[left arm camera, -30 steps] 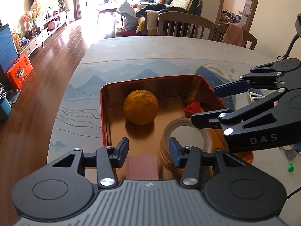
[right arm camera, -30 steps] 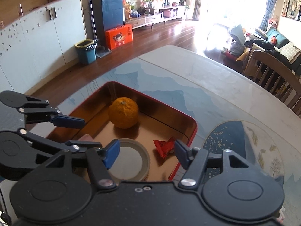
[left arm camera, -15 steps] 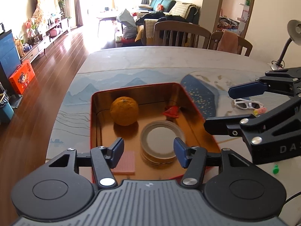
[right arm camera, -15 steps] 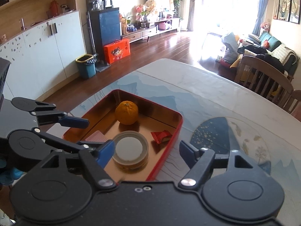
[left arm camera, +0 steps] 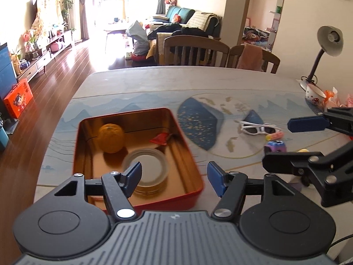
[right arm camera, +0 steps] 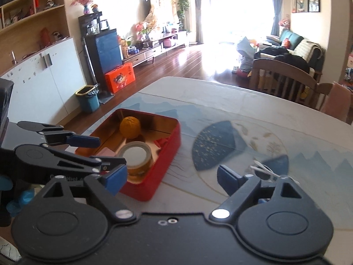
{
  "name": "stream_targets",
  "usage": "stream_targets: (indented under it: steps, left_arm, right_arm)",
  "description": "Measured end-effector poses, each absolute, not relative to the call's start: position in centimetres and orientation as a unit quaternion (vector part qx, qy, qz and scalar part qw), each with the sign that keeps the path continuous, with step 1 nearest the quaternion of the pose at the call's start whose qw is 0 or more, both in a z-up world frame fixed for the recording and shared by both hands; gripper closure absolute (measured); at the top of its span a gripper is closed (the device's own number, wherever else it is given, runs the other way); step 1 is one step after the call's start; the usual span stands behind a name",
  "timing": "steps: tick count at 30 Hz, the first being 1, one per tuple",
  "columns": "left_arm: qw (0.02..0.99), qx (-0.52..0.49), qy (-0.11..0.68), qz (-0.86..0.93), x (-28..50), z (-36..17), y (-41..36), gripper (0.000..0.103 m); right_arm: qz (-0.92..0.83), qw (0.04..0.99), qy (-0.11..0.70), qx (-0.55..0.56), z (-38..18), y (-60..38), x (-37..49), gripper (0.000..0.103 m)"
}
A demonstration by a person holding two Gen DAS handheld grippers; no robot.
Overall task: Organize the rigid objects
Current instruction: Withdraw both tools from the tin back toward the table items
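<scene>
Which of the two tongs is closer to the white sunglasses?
The right tongs. The sunglasses lie on the table just ahead of their right finger. The left tongs hang over the red tin's near corner, farther off. Both tongs are opening, empty.

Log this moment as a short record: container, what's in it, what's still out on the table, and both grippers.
container: red tin, open, on the table
inside: orange, tape roll, red wrapper, pink block
outside: white sunglasses, purple toy
left gripper: empty, jaws opening
right gripper: empty, jaws opening
</scene>
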State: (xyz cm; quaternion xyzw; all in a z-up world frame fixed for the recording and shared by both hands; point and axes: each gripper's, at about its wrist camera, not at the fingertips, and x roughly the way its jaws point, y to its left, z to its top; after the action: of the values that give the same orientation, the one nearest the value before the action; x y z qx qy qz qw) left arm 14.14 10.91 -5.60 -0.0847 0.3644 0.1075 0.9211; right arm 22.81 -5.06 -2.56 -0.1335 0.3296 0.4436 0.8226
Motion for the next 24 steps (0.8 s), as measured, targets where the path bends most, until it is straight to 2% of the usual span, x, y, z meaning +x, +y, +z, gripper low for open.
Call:
stream_targets:
  steps: [2,4,8,24]
  left_arm:
    - [0.922,-0.085,0.364,0.103,14.3,-5.5,10.1,0.035]
    - [0.924,-0.084,0.36,0.101,14.4,-5.4,9.2,0.021]
    - [0.927,-0.082,0.354,0.095,15.2,-5.2,7.5,0.02]
    - [0.92,-0.084,0.381,0.036,19.3,-7.2,0.4,0.02]
  right_arm:
    - [0.435,0.829,0.327,-0.131,-2.7,-6.4,22.8,0.008]
    - [0.426,0.834,0.328,-0.124,-2.8,-8.0,22.9,0.004]
    - [0.405,0.844,0.331,-0.12,-3.4,-10.9,23.3,0.0]
    - [0.337,0.854,0.376,-0.127,-8.1,-21.2,25.8,0.0]
